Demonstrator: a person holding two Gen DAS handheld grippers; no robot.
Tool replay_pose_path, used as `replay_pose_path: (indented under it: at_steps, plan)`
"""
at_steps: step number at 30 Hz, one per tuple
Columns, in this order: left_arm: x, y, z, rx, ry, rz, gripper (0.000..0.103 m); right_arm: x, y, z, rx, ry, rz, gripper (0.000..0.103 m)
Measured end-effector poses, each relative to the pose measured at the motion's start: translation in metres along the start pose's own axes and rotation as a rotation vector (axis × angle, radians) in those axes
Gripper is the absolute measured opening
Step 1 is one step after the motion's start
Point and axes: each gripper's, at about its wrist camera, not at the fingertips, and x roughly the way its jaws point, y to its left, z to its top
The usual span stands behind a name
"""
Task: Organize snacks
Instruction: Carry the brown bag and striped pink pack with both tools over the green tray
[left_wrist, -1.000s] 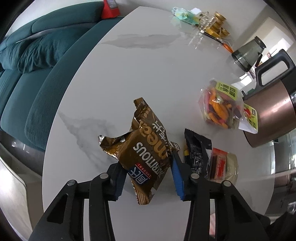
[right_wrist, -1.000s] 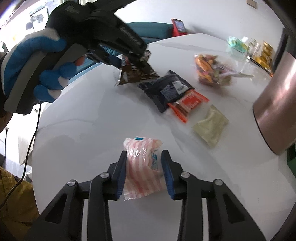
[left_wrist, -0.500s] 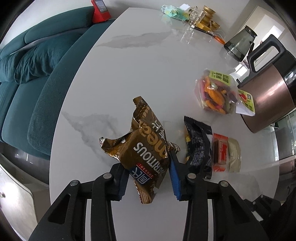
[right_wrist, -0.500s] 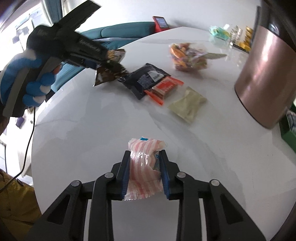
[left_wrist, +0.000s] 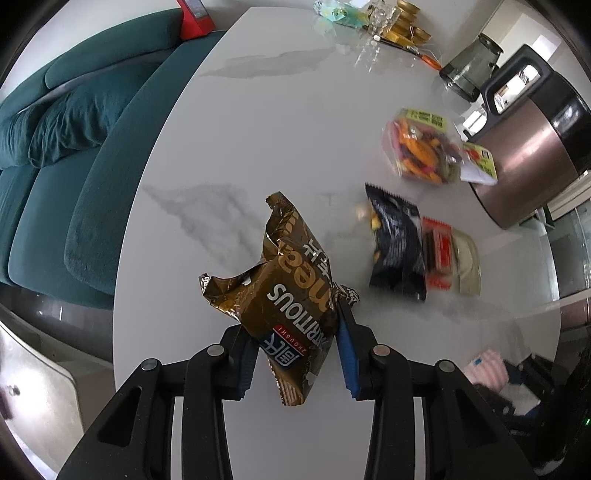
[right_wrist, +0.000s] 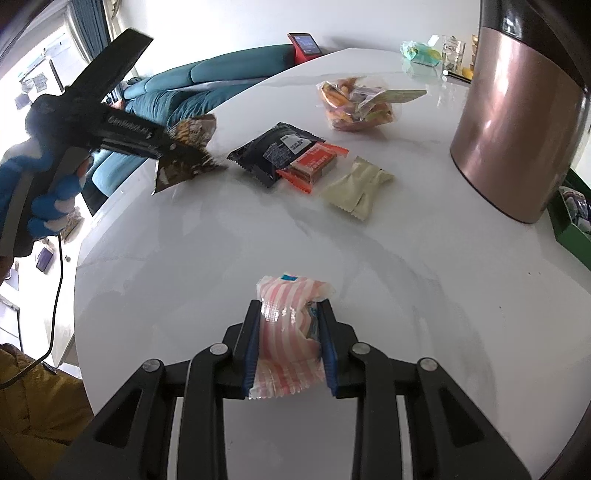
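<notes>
Left wrist view: my left gripper (left_wrist: 297, 354) had its jaws clamped on the brown snack bag (left_wrist: 291, 291), held above the white tabletop (left_wrist: 258, 122). Black packet (left_wrist: 397, 247), red packet (left_wrist: 439, 254) and beige packet (left_wrist: 467, 262) lay side by side to its right.

Right wrist view: right gripper (right_wrist: 288, 349) jaws gripped the pink striped packet (right_wrist: 288, 332) over the near tabletop. Copper kettle (right_wrist: 517, 122) stood far right.

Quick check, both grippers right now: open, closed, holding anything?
Left gripper: closed on the brown snack bag.
Right gripper: closed on the pink striped packet.
</notes>
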Motion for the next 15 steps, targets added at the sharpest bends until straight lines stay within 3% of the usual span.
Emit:
replay_pose_path:
  at_steps: [9, 15]
  plan:
    - [-0.011, -0.007, -0.026, 0.074, 0.049, 0.006, 0.033, -0.012, -0.003, -0.003, 0.027, -0.011, -0.018, 0.034]
    - [-0.015, -0.043, -0.044, 0.178, 0.091, -0.021, 0.033, -0.029, -0.016, -0.012, 0.058, -0.018, -0.027, 0.034]
